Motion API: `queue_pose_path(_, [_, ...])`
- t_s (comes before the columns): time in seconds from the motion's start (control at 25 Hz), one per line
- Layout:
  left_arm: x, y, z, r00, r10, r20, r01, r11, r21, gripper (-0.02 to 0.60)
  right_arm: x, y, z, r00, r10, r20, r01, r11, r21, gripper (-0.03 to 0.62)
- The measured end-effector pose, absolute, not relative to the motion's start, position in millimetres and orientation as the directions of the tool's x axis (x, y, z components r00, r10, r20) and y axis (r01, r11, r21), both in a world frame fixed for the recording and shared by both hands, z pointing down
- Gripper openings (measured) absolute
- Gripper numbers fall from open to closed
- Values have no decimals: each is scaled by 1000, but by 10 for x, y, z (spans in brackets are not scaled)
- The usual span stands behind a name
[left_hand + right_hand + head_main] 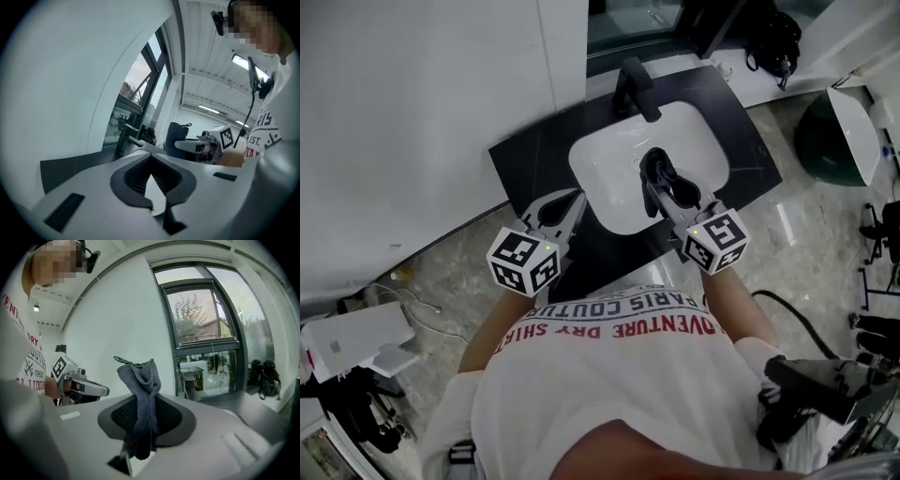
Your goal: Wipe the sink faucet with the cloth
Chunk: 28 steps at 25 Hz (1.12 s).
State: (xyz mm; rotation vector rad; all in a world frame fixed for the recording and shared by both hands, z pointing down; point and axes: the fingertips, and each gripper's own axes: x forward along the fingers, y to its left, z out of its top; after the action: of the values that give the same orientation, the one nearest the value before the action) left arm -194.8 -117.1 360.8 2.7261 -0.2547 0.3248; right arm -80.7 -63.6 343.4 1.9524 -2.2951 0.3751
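**Entry: cloth-to-faucet bearing**

We are holding the crumpled grey-blue cloth clamped in the right gripper, over the white oval basin. The matt black angular faucet is standing straight ahead at the basin's far rim, apart from the cloth, its spout running back toward us. The left gripper, jaws together on nothing, is hanging over the dark stone counter, farther off. We are judging the right the nearer; wiping pending or finished, undecidable.

A dark table stands against a white wall on a pale marble floor. A dark green bin sits at right, a black bag beyond it, and a white box lies on the floor at left.
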Motion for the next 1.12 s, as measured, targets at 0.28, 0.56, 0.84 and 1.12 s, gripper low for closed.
queue_pose_path(0.28, [-1223, 531, 3777, 925, -318, 210, -372, -871, 321, 0, -291, 902, 3557, -369, -902, 225, -921, 387, 43, 77])
queue_pose_path(0.56, [-838, 2189, 3560, 858, -435, 273, -505, -812, 292, 0, 51, 2296, 3417, -506, -831, 230, -858, 513, -33, 77])
queue_pose_path(0.84, [-895, 3175, 3255, 828, -496, 263, -556, -787, 267, 0, 4, 3214, 3233, -580, -791, 194, -813, 550, -190, 77])
queue_pose_path(1.12, [-834, 4854, 3234, 846, -482, 227, -529, -813, 244, 0, -129, 4902, 3235, -604, -773, 196, -797, 586, -147, 77])
